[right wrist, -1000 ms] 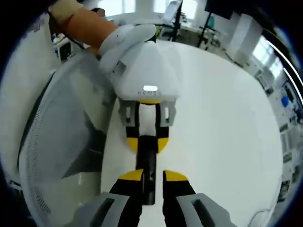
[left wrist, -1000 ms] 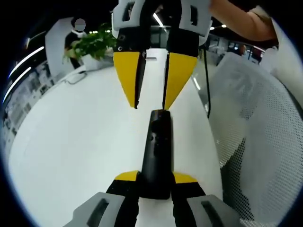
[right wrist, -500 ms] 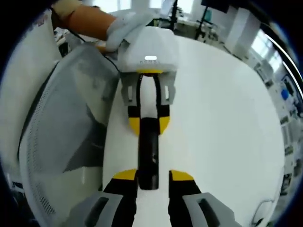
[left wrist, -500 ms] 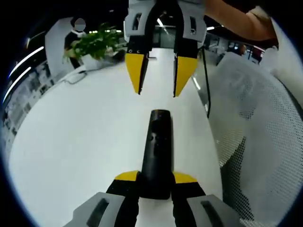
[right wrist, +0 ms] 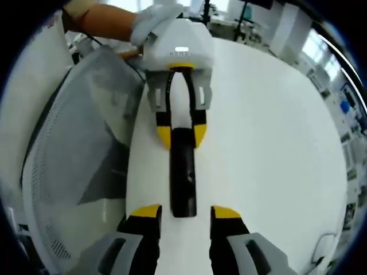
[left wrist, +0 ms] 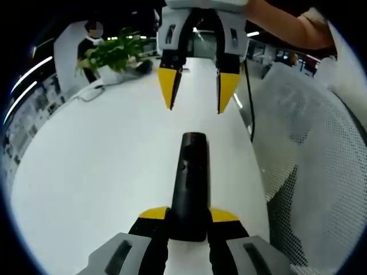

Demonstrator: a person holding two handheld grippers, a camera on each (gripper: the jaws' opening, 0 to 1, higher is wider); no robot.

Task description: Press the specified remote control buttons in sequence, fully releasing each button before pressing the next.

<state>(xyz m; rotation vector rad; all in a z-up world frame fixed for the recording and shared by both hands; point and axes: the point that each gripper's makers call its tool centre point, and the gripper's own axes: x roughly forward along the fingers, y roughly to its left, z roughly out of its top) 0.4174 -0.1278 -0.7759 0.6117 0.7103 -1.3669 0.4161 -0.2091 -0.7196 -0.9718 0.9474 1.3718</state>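
Though clamped, slim black remote point(left wrist: 189, 183)

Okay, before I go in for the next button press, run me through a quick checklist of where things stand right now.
1. Remote held by the left gripper: ok, its jaws close on the near end.
2. Right gripper released from the remote: ok, jaws apart, tips clear of the far end.
3. Remote visible in both views: ok, also seen here.
4. Remote lined up with the right gripper's jaws: ok, it runs up between them in the right gripper view.
5. Which button comes next: cannot tell, buttons too small to read.
6. Table around the remote free of obstacles: ok.
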